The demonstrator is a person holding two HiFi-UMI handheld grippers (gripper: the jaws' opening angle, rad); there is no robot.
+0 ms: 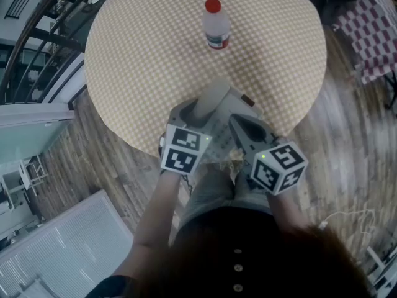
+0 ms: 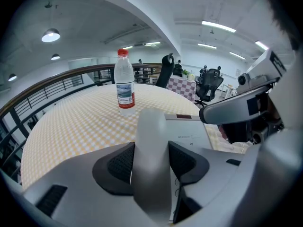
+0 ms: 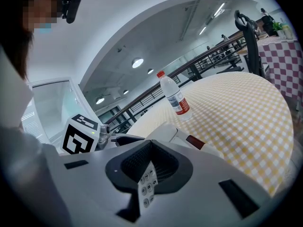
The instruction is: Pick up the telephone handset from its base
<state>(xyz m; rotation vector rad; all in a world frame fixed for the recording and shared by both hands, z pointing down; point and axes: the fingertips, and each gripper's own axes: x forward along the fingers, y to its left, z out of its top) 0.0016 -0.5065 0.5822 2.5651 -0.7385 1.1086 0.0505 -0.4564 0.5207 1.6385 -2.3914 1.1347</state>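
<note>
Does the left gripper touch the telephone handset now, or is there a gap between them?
Touching. In the left gripper view, the pads of the left gripper press flush on both sides of the handset, no gap.

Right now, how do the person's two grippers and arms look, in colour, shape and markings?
The left gripper and the right gripper have smooth light grey bodies, each with two broad jaws lined by black textured pads. The left cube and the right cube are white, printed with black square markers, and each shows a small green light. The person wears a dark top with buttons.
</note>
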